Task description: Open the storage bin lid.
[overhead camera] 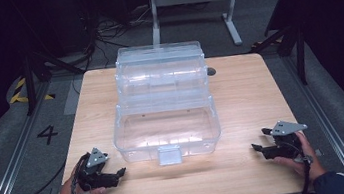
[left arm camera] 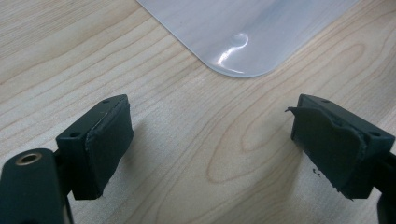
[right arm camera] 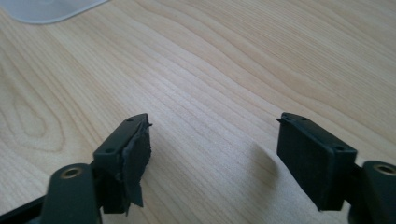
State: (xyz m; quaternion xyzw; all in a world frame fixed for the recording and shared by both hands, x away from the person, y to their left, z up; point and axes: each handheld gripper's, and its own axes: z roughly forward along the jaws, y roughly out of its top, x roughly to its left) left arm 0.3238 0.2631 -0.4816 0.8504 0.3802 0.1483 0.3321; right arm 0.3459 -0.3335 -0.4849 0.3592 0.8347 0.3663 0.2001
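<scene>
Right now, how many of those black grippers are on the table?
2. The left gripper sits near the table's front left corner, the right gripper near its front right corner, on either side of the clear box. Both open, empty.

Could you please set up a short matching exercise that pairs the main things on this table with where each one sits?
Things:
1. clear plastic box
2. left tool
3. right tool
4. latch tab

Places:
A. on the box's near wall, at its middle
B. near edge of the table, right of the box
C. middle of the table, lid open
D. near edge of the table, left of the box

Pairs: 1-C, 2-D, 3-B, 4-A
</scene>
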